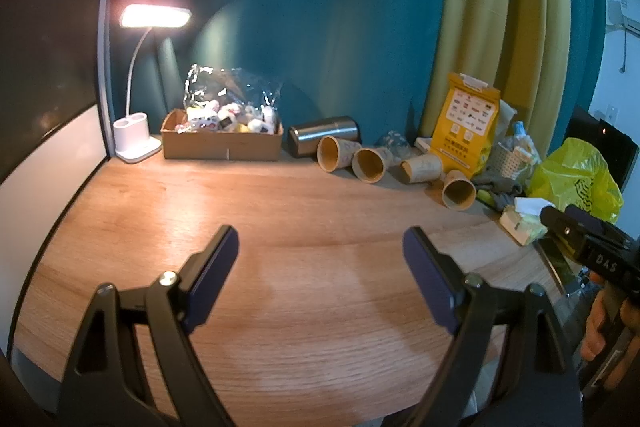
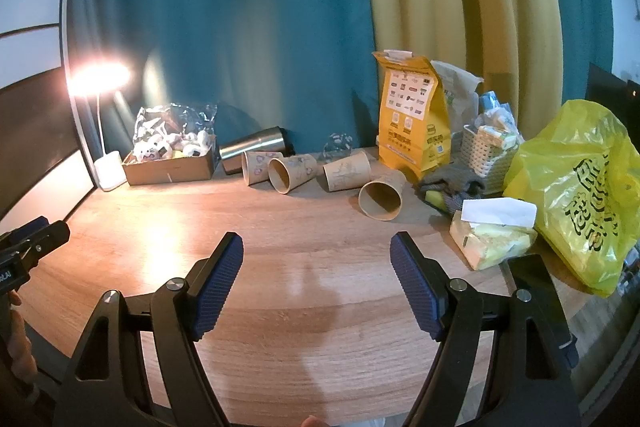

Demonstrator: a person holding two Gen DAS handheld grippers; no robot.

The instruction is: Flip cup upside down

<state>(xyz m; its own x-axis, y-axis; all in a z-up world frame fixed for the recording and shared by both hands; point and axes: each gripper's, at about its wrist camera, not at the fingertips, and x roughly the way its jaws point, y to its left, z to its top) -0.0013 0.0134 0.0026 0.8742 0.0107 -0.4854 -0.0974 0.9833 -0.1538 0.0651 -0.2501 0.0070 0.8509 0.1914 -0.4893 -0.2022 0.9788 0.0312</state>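
Observation:
Several brown paper cups lie on their sides along the back of the wooden table (image 1: 280, 211). The nearest cup (image 1: 458, 189) shows its open mouth; it also shows in the right wrist view (image 2: 381, 195). Other cups (image 1: 370, 164) (image 2: 292, 171) lie to its left. My left gripper (image 1: 320, 247) is open and empty above the table's middle, well short of the cups. My right gripper (image 2: 316, 251) is open and empty, also short of the cups. The right gripper's body (image 1: 592, 247) shows at the right edge of the left wrist view.
A steel tumbler (image 1: 324, 135) lies behind the cups. A cardboard box of toys (image 1: 222, 139) and a lit desk lamp (image 1: 136, 143) stand back left. A yellow paper bag (image 2: 412, 115), white basket (image 2: 486, 155), tissue pack (image 2: 492, 235) and yellow plastic bag (image 2: 580, 195) crowd the right.

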